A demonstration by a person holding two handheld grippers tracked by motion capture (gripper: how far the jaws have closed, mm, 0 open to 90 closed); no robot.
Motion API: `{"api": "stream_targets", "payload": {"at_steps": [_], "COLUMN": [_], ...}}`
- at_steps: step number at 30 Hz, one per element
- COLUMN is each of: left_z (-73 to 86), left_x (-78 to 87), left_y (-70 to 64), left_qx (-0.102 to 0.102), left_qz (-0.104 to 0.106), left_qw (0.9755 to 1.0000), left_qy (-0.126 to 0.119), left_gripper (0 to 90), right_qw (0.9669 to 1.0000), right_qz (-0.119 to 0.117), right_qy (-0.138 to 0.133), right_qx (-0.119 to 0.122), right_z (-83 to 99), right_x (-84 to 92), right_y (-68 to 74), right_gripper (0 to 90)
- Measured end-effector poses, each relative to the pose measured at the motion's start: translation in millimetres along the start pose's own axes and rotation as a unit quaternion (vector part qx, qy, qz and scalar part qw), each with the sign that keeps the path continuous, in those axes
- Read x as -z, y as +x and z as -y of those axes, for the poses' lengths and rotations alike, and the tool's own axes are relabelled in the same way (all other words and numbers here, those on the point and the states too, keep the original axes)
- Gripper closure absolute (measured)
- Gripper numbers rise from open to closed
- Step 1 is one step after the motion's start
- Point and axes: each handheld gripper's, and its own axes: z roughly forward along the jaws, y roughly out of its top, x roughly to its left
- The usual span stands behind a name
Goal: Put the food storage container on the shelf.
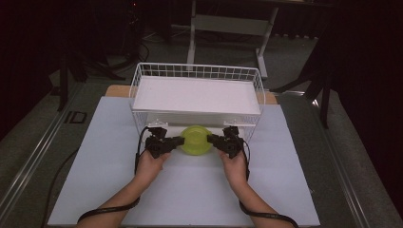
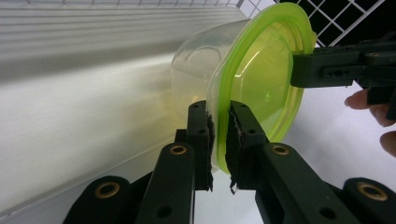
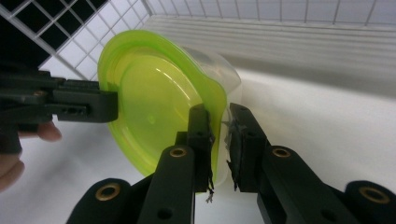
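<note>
A clear round container [image 1: 196, 140] with a lime-green lid hangs tilted on its side at the front of a white wire basket [image 1: 138, 78], between my two grippers. My left gripper [image 1: 178, 141] is shut on the lid's left rim. In the left gripper view its pads [image 2: 207, 135] pinch the green lid [image 2: 261, 79] at the edge, with the clear tub [image 2: 196, 60] behind. My right gripper [image 1: 212, 139] is shut on the opposite rim. In the right gripper view its jaws [image 3: 219, 116] clamp the lid [image 3: 154, 98], and the left gripper [image 3: 70, 105] grips the far side.
A white board [image 1: 195, 95] lies as a shelf across the basket's top, just above and behind the container. The basket stands on a pale mat [image 1: 95, 166] that covers the table. A white table frame [image 1: 228, 23] stands on the floor beyond.
</note>
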Motion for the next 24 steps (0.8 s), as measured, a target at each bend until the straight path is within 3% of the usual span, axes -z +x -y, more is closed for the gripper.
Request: {"api": "stream_targets", "payload": {"at_steps": [3, 12, 17, 24], "left_z": [-1.3, -4.9, -1.3, -0.1], "left_x": [-1.3, -1.8, 0.9, 0.4], "left_y": [1.8, 4.8, 1.4, -0.1], "left_qx": [-0.004, 0.011, 0.009, 0.013], "left_qz": [-0.005, -0.004, -0.006, 0.0], "left_qw": [1.0, 0.9999, 0.9999, 0.9998], "left_qy": [0.001, 0.003, 0.001, 0.013], "left_gripper": [81.0, 80.7, 80.7, 80.4], "right_qw": [1.0, 1.0, 0.9999, 0.9994], "right_qz": [0.002, 0.004, 0.0, -0.006], "right_qy": [-0.003, -0.004, -0.003, 0.009], "right_qx": [0.007, -0.007, -0.012, -0.034], "right_z": [-0.6, -4.2, -1.9, 2.7], "right_x": [-1.9, -5.8, -4.0, -2.1], "right_y": [0.4, -0.3, 0.8, -0.6], "right_gripper": [79.8, 79.6, 79.6, 79.7]}}
